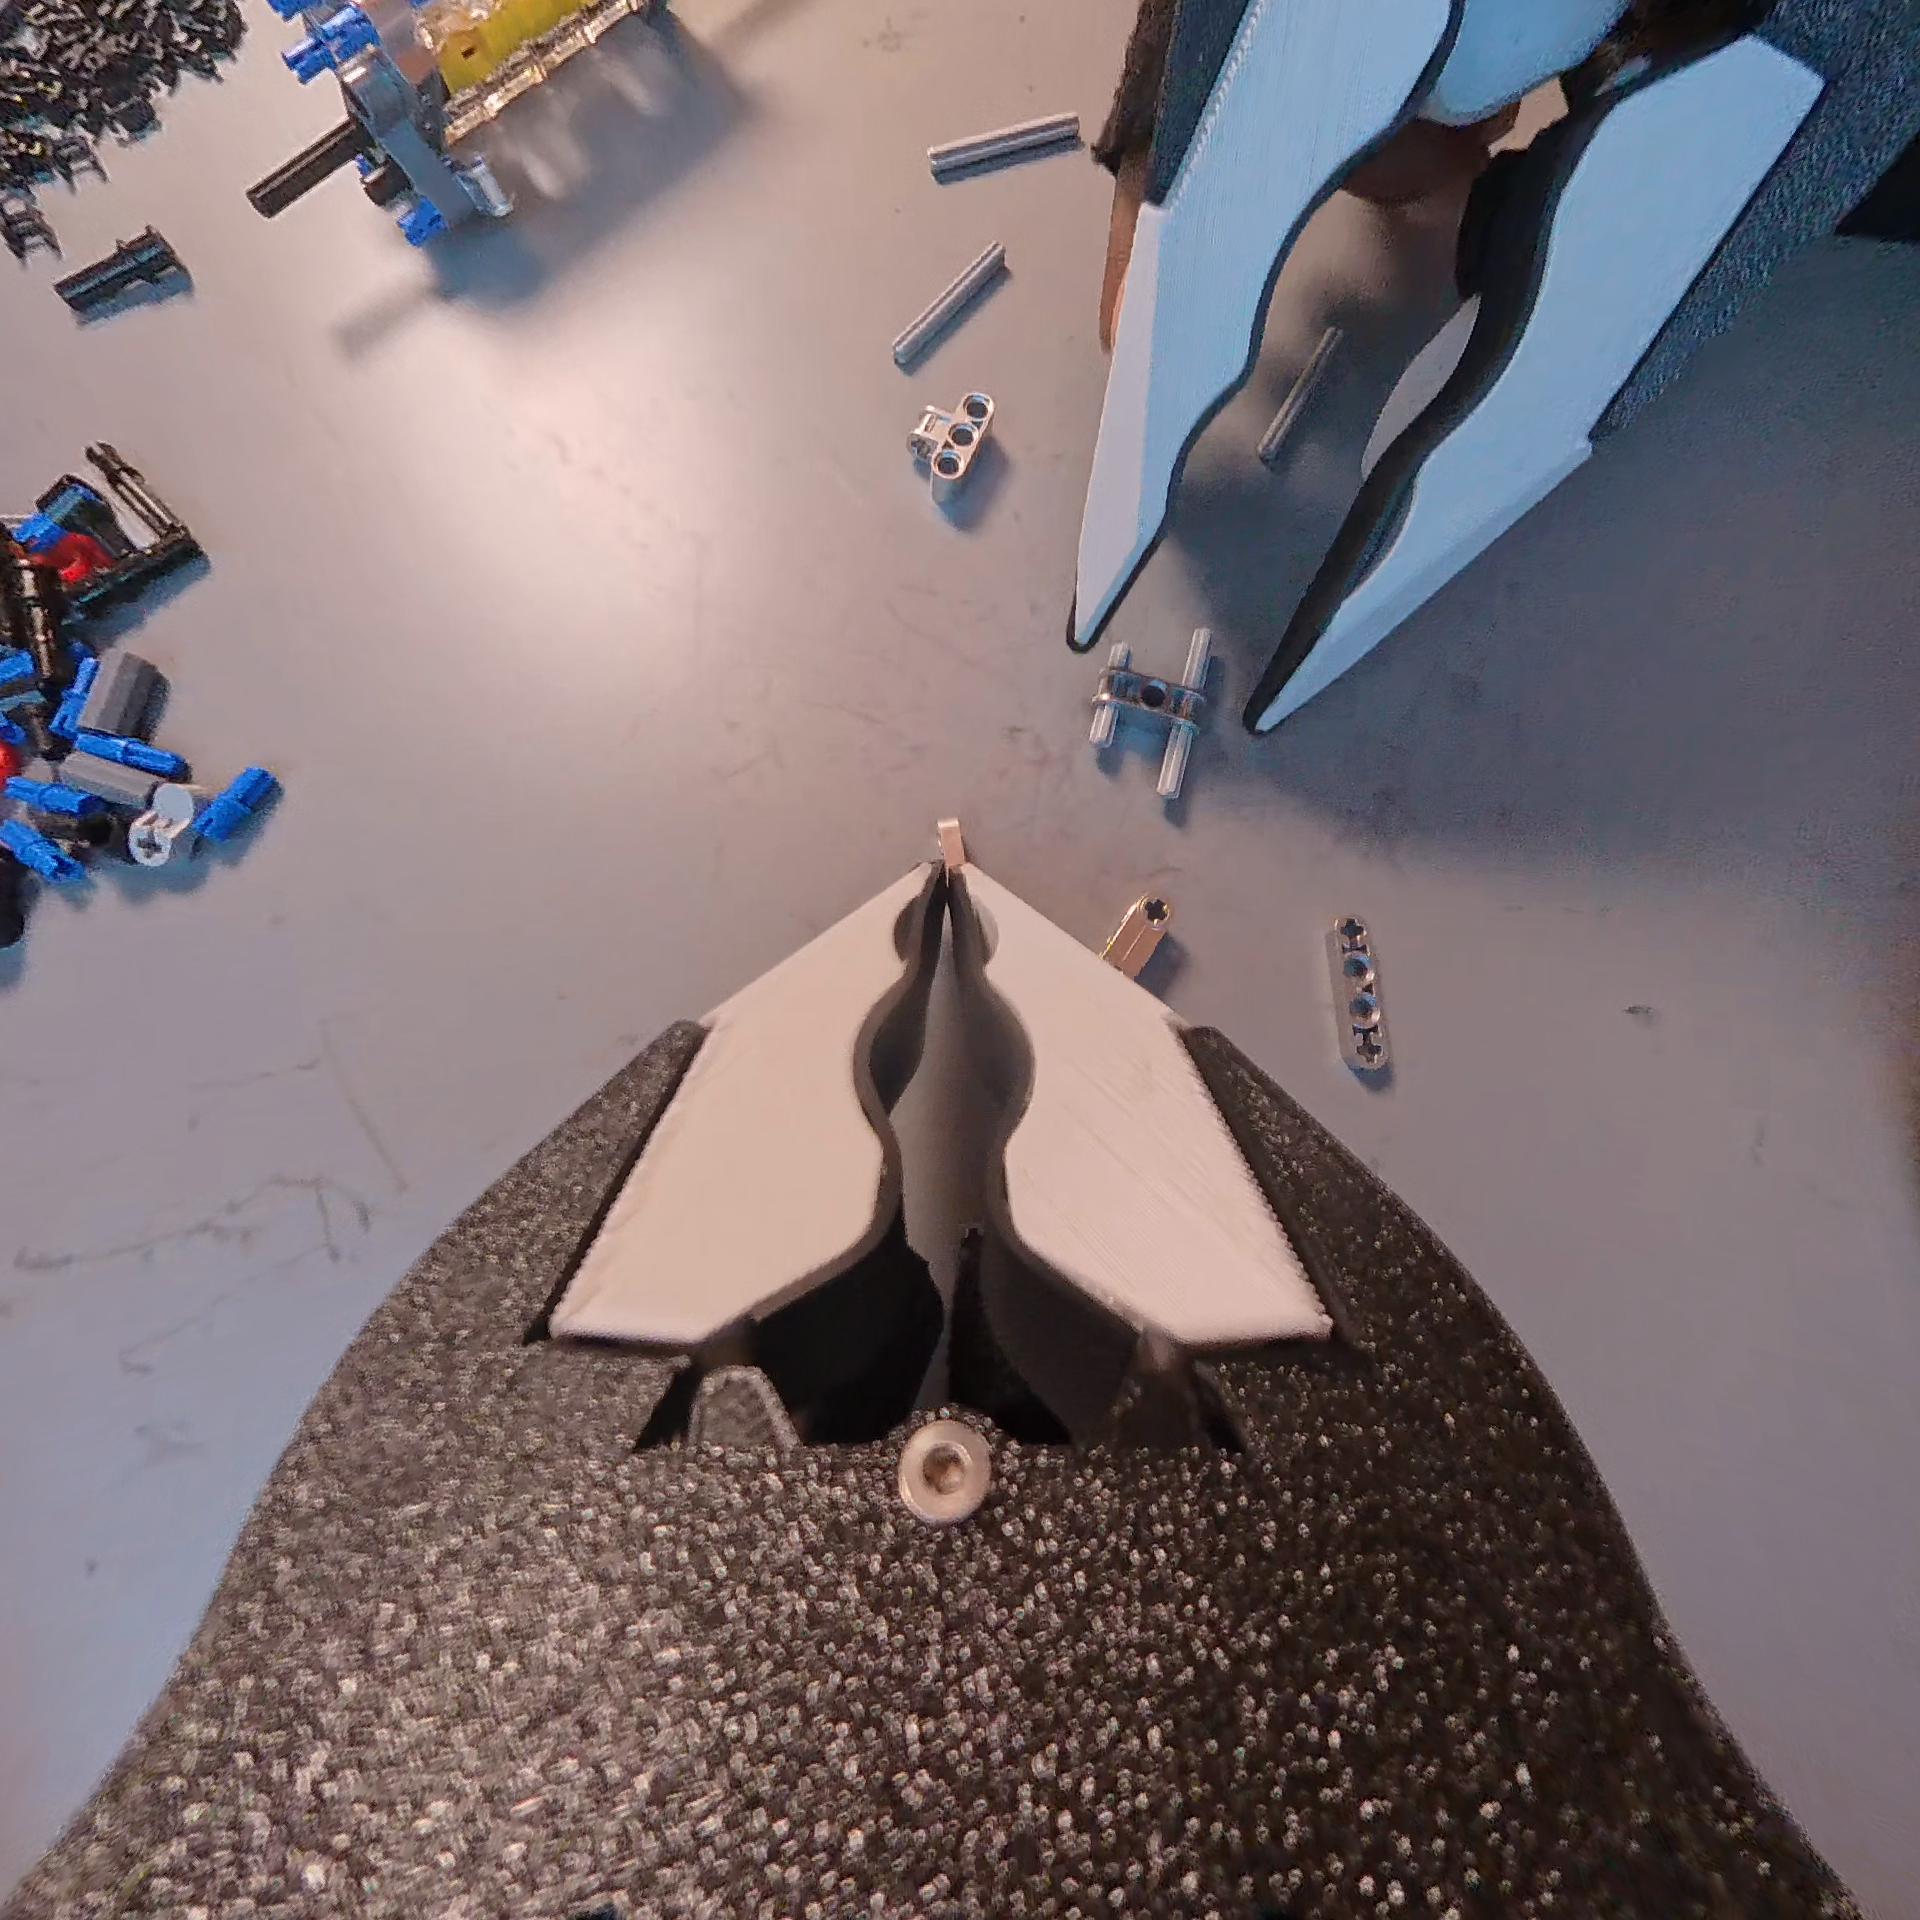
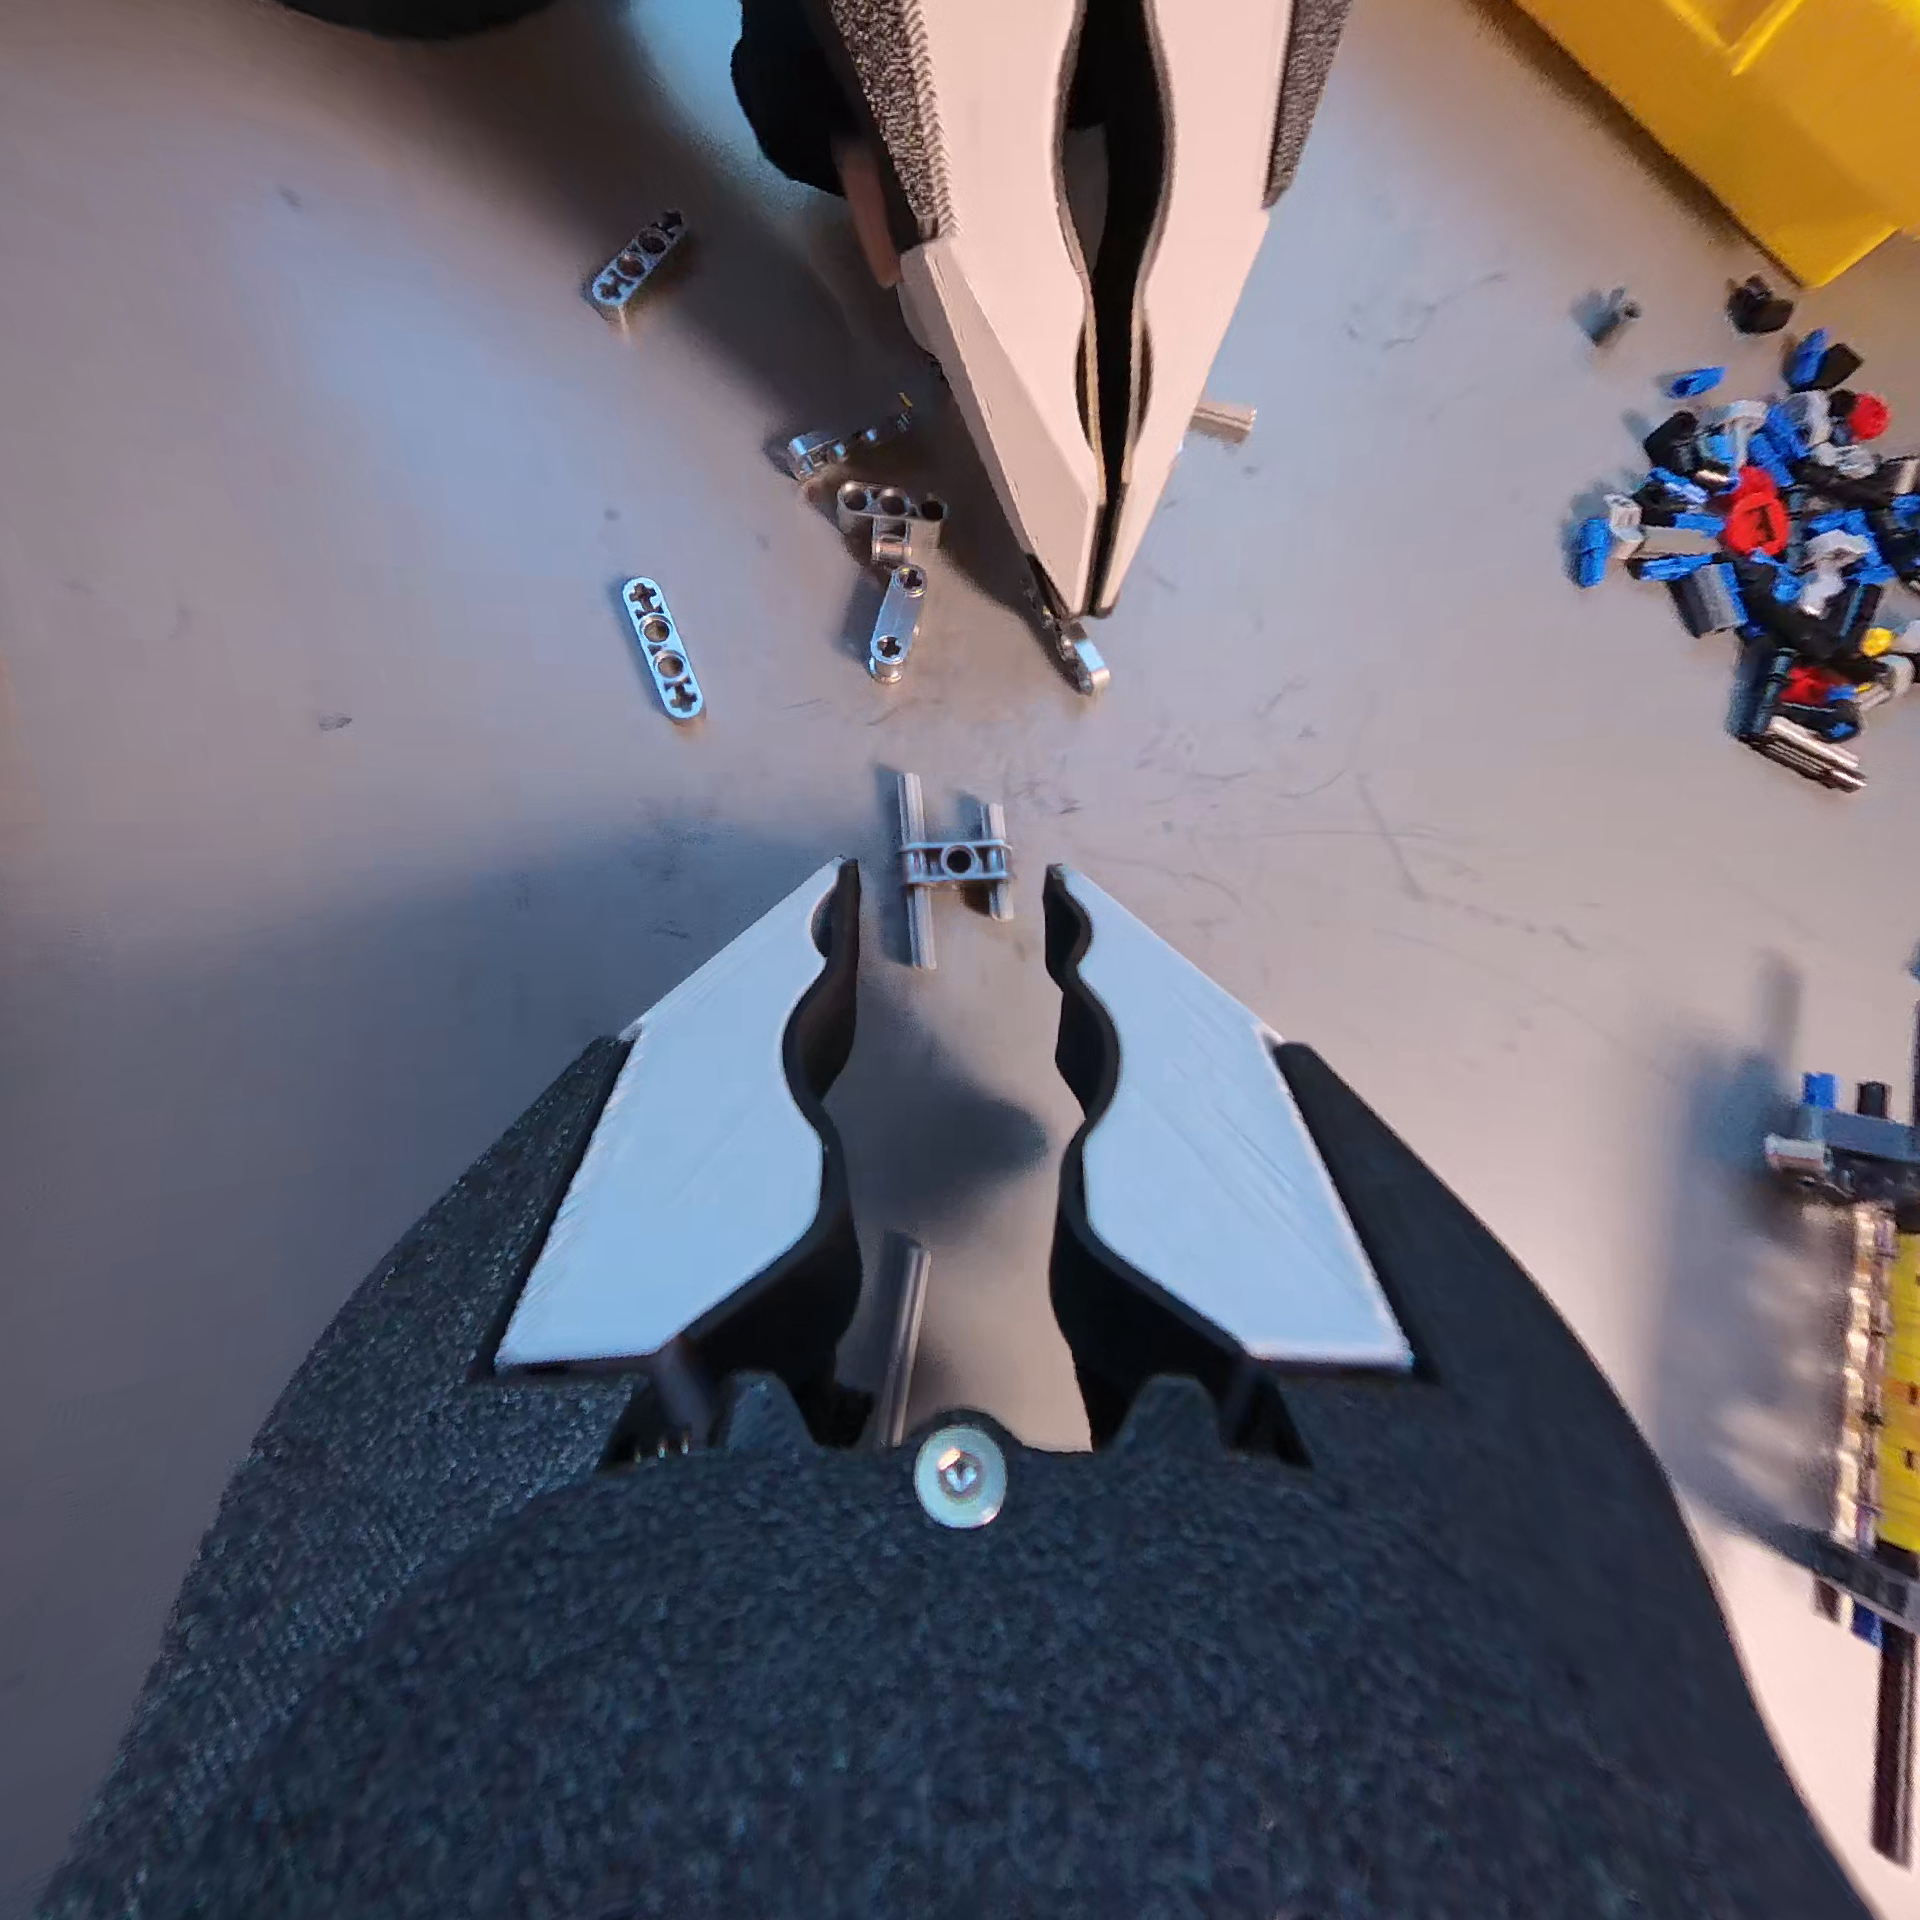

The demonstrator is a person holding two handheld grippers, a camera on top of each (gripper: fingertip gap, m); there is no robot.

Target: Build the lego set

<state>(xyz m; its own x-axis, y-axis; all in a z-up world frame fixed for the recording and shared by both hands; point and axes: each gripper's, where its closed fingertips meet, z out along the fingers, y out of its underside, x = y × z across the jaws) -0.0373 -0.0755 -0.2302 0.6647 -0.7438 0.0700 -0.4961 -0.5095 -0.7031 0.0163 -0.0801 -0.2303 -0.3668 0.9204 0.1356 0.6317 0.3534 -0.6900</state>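
Directly ahead of the right gripper (image 2: 951, 878), whose fingers stood spread, lay a small grey H-shaped connector with two parallel axles (image 2: 954, 862), flat on the grey tabletop (image 2: 312, 935), axles running along the fingers. Beyond it, the left gripper (image 1: 948, 868) pinched a thin light-grey beam (image 2: 1075, 649), long axis pointing out past its tips.

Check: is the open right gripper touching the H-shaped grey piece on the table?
Apart. The right wrist view shows table between the right gripper fingertips and the H-shaped grey piece.
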